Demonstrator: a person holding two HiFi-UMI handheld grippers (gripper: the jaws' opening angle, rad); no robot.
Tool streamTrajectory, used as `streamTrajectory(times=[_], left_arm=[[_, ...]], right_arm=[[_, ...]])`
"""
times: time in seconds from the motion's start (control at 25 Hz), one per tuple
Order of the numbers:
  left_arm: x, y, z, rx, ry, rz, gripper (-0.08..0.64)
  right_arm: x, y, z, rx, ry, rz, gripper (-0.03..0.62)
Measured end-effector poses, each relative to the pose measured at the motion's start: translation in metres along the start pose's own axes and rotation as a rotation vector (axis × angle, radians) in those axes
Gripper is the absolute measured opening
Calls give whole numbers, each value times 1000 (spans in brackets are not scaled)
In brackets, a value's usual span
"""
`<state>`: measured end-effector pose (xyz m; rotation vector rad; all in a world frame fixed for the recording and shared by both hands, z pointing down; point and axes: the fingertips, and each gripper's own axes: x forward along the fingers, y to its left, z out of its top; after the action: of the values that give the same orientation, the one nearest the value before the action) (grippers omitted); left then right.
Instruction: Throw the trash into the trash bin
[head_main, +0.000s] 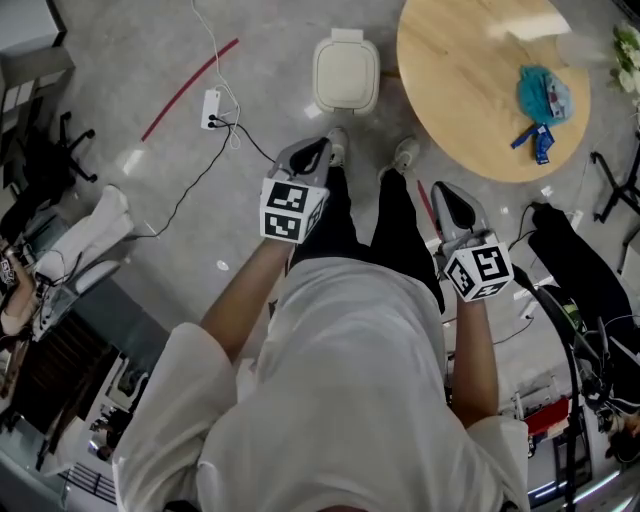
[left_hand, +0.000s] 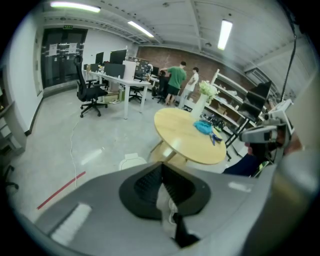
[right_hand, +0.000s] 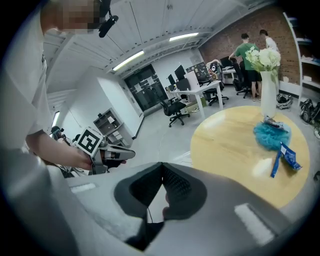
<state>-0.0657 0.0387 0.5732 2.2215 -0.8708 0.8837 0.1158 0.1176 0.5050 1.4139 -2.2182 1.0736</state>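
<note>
Left gripper (head_main: 311, 153) closed, empty, right gripper (head_main: 453, 203) likewise, white trash bin (head_main: 346, 72) on floor, trash (head_main: 541, 95) on round table (head_main: 460, 80)

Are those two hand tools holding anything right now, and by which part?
Nothing is held. The left tool and the right tool both have jaws together and empty; the trash lies on the round table.
</note>
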Motion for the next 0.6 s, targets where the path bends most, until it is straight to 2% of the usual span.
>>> streamTrajectory(times=[0.6], left_arm=[[65,27,-55,-21,71,13,3]], right_arm=[[50,-25,-45,33,77,44,0]])
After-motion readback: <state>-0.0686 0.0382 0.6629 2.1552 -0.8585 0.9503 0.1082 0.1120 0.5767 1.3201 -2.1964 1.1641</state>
